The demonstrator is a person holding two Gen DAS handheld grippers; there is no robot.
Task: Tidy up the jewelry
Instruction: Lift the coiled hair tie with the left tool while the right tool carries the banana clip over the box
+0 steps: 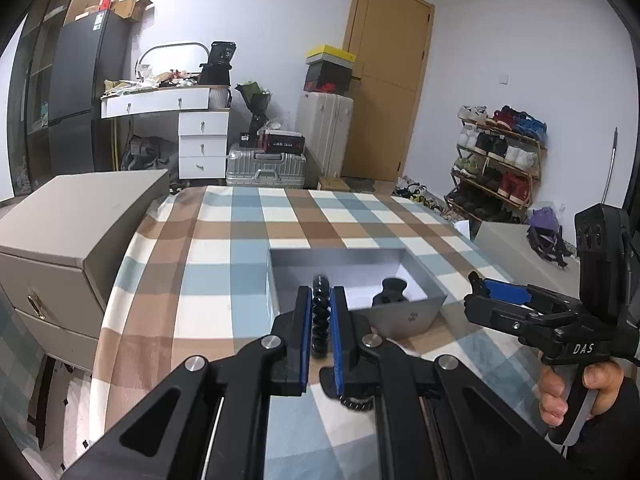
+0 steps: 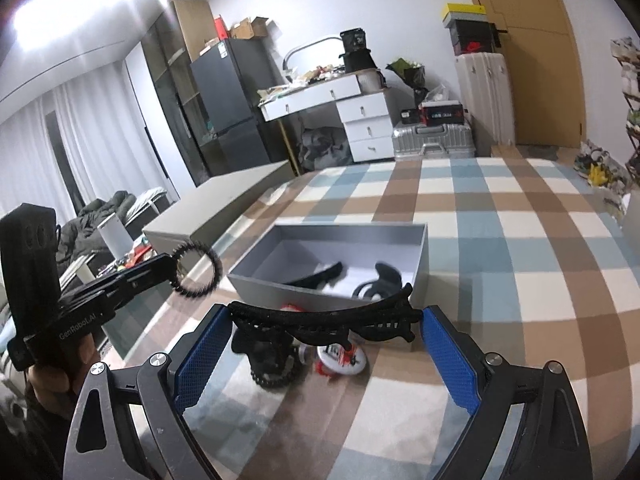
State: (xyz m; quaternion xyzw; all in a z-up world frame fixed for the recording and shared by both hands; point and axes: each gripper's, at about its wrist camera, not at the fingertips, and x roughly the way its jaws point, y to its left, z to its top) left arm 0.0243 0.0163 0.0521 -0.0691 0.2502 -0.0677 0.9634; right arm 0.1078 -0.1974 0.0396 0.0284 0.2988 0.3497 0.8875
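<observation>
Left tool (image 1: pixel 321 322) is pinched tight on a black spiral hair tie (image 1: pixel 320 316), held on edge between its blue pads (image 1: pixel 306 332); from the right wrist view the same tie (image 2: pixel 197 270) reads as a full ring hanging off the tool tip (image 2: pixel 173 270), above the left edge of the checked cloth on the worktop (image 2: pixel 520 248). Right tool (image 2: pixel 326 330) stands wide, with a long black hair claw clip (image 2: pixel 324 318) spanning the gap between its blue pads (image 2: pixel 202 354) (contact at each end looks likely, the right end not quite clear, so cannot tell whether it is truly gripped). The grey open box (image 2: pixel 420 256) sits on the cloth just beyond both tools; inside lie a dark strap-like piece (image 2: pixel 320 274) and a black clip (image 2: pixel 386 276) on the white floor of the box. In front of the box, under the claw clip, sit another black spiral tie (image 2: pixel 274 374) and a small round red-and-white item (image 2: pixel 340 358) (blurred, type unclear). In the left wrist view the right tool (image 1: pixel 478 290) shows from the side, with a hand (image 1: pixel 576 392) on its grip.
</observation>
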